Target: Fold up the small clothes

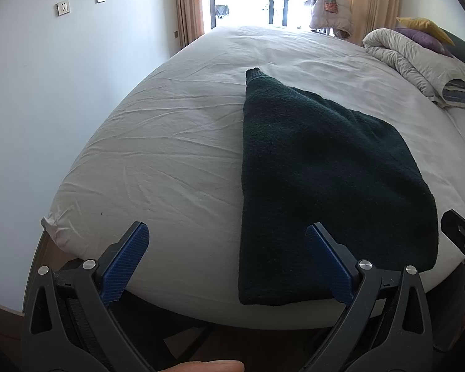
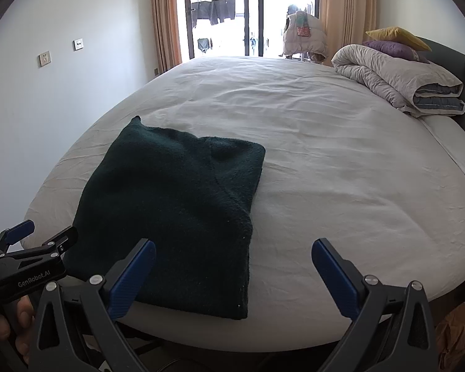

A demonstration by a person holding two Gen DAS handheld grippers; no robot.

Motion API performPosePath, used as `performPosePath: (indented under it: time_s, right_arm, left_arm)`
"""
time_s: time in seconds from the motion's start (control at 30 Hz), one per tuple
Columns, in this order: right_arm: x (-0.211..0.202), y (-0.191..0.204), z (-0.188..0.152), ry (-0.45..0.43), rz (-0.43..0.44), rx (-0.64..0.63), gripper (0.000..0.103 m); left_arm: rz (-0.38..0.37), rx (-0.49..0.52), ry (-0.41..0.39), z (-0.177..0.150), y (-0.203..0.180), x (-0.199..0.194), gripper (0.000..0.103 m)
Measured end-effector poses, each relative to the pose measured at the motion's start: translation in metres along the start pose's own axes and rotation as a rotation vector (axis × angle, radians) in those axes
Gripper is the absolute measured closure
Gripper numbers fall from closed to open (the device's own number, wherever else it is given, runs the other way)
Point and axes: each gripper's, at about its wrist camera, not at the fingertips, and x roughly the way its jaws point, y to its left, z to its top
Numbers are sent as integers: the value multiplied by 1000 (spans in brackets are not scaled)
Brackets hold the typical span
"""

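Black gripper [image 1: 228,232] frames, blue-padded jaws, silver screws.

I see the folded sweater [image 2: 176,214] lying on the bed [image 2: 341,167] near its front edge, toward the left. A rolled duvet [image 2: 396,80] sits at the far right with two pillows [image 2: 396,42] on it. Behind the bed stands a glass door [image 2: 251,12].

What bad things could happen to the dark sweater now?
The sweater lies partly folded at the near edge of the bed, its hem right at the rim, so a tug might drag it off. A cuff pokes out at the far end, so the next fold could come out lopsided. Both grippers, left and right, are open and hold nothing; thick knit may slip if pinched only at the edge.
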Motion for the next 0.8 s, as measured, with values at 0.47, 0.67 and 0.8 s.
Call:
performPosePath:
  time_s: [0.47,0.67,0.8]
  right_arm:
    - [1,1,0,5,0,-2,0]
    - [4,0,-1,10,2,1,0]
    - [4,0,-1,9,4,1,0]
  left_arm:
    - [-1,-1,0,0,0,0,0]
    - [1,1,1,0,-1,1,0]
    - [0,1,2,0,-1,1,0]
